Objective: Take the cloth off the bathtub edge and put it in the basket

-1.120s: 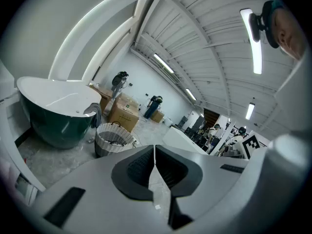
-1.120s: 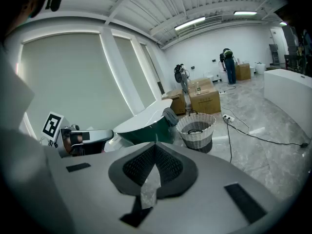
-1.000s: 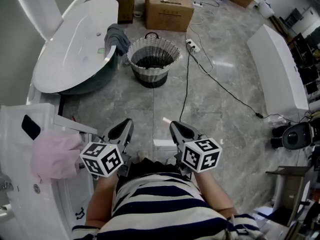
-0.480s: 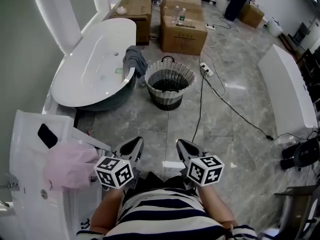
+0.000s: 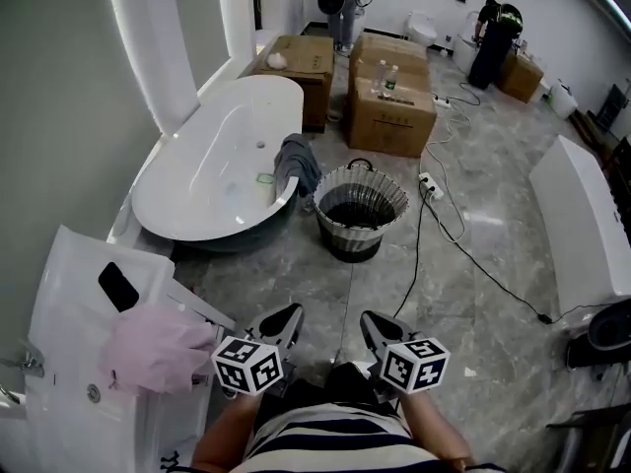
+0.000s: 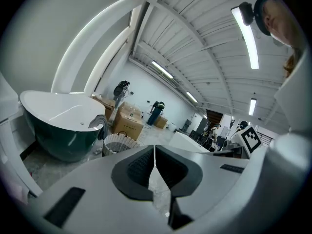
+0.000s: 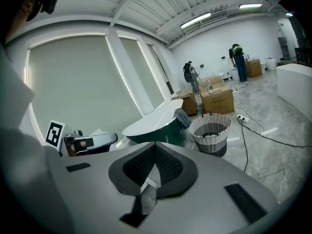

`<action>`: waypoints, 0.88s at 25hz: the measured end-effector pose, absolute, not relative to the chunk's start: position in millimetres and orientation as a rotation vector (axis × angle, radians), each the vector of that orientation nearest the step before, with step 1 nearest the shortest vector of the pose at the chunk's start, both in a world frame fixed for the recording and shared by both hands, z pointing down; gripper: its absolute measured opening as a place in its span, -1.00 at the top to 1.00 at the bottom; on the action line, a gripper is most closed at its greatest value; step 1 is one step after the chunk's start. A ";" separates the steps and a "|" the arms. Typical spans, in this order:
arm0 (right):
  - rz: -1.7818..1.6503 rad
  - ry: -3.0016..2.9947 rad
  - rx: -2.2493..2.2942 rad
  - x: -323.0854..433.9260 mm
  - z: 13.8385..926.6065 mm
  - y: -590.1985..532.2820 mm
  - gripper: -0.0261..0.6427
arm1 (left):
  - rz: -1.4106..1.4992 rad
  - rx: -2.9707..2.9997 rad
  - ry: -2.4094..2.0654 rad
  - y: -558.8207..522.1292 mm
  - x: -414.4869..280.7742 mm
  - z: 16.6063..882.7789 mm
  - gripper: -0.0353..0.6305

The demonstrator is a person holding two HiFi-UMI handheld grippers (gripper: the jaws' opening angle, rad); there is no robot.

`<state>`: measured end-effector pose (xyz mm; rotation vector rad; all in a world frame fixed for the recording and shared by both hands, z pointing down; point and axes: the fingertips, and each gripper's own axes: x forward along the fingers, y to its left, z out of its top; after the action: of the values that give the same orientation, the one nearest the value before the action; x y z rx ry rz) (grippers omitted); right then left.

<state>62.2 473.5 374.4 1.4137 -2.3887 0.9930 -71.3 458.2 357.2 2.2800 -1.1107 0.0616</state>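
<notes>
Pink bundle (image 5: pixel 153 348) lay on a white fixture (image 5: pixel 69 284) at far left. Right of it stood the bathtub (image 5: pixel 207 170), white inside and dark green outside, on a grey stone floor (image 5: pixel 473 333). Grey cloth (image 5: pixel 297 164) hung draped over the tub's right-hand rim, on the side facing the basket and not in it.

Left gripper (image 5: pixel 290 315) was held low, close to the person's striped shirt (image 5: pixel 330 441). Its jaws were closed, pad against pad, gripping nothing.

Woven basket (image 5: pixel 360 208) stood on the floor just beside the tub, right of the cloth. Its inside was dark; contents not made out.

Right gripper (image 5: pixel 367 319) sat beside the left with a small gap between the two, its jaws likewise closed on nothing. Both grippers were well apart from cloth and basket.

Cardboard boxes (image 5: pixel 391 106) stood behind the basket with bottles on top. A black cable (image 5: pixel 463 249) ran across the floor from a power strip (image 5: pixel 431 184). A long white panel (image 5: pixel 590 235) lay at far right.
</notes>
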 end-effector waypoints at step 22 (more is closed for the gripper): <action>0.995 -2.472 1.207 77.4 381.9 304.9 0.84 | 0.094 2.213 -1.250 309.9 -45.6 354.2 0.83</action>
<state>77.4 304.9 381.9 1.2070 -2.4722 0.9952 -45.6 309.9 354.2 2.2133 -1.2501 0.0936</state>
